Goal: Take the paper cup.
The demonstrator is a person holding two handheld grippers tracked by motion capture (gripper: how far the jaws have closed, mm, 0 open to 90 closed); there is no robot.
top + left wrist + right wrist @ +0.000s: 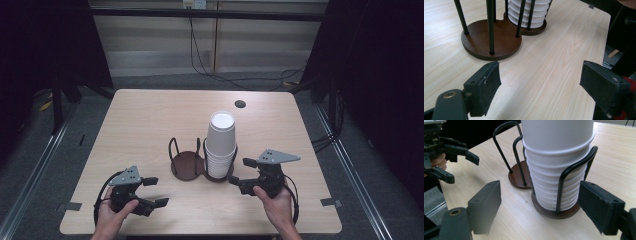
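Observation:
A tall stack of white paper cups [220, 145] [556, 170] [529, 12] stands upright in the right ring of a dark wooden two-place holder [186, 165] [489, 37] [517, 178] with black wire posts. The holder's left ring has nothing in it. My right gripper [240, 172] [540, 202] is open just right of the stack, with its jaws pointing at the stack's lower part and apart from it. Near the table's front left, my left gripper [156, 191] [539, 82] is open over bare wood, aimed towards the holder. It also appears far off in the right gripper view [461, 167].
The light wood table [150, 115] has a small round hole [240, 104] near its far edge. Tape marks sit at the front corners [73, 206] [330, 202]. Cables [225, 75] lie on the floor behind the table.

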